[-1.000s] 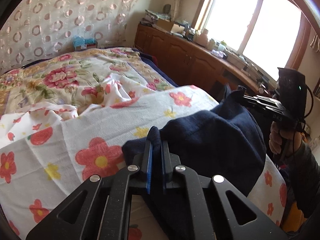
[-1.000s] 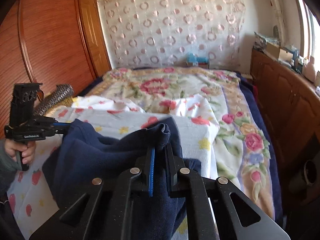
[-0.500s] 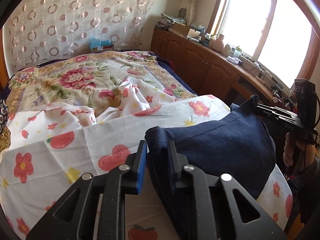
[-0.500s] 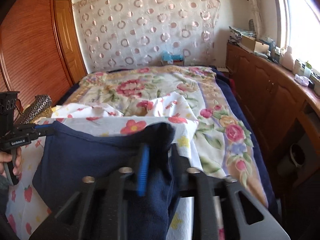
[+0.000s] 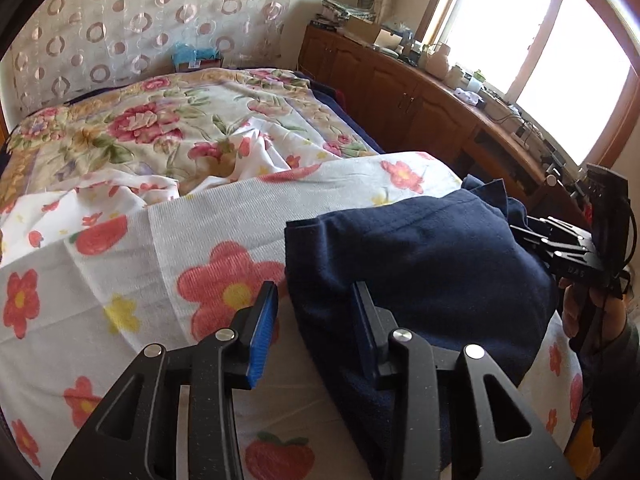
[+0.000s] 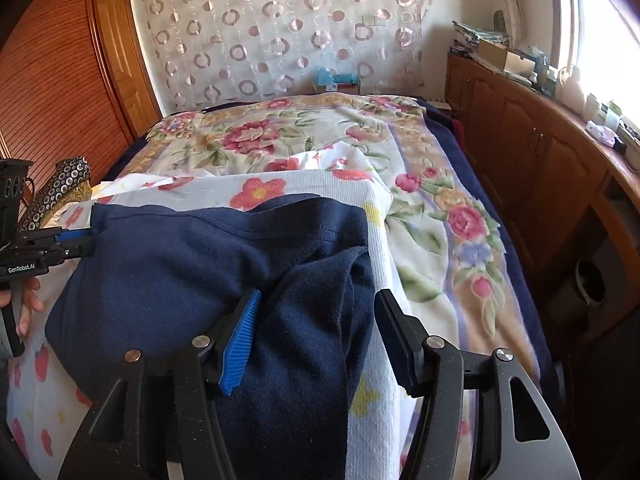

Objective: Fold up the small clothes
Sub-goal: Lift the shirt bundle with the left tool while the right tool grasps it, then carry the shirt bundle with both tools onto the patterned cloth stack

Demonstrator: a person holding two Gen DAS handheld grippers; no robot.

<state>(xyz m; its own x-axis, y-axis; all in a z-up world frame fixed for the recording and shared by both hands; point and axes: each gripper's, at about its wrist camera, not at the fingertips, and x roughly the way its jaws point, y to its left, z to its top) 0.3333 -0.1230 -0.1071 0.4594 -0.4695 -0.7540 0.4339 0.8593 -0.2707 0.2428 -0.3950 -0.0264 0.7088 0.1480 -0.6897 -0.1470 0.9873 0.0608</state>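
On the flowered bedspread (image 6: 432, 216), navy garment (image 6: 192, 264).

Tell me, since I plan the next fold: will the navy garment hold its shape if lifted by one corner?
Probably not. The navy garment bunches into soft folds near the right gripper, so it looks floppy. Its fleecy surface should resist slipping on the floral towel.
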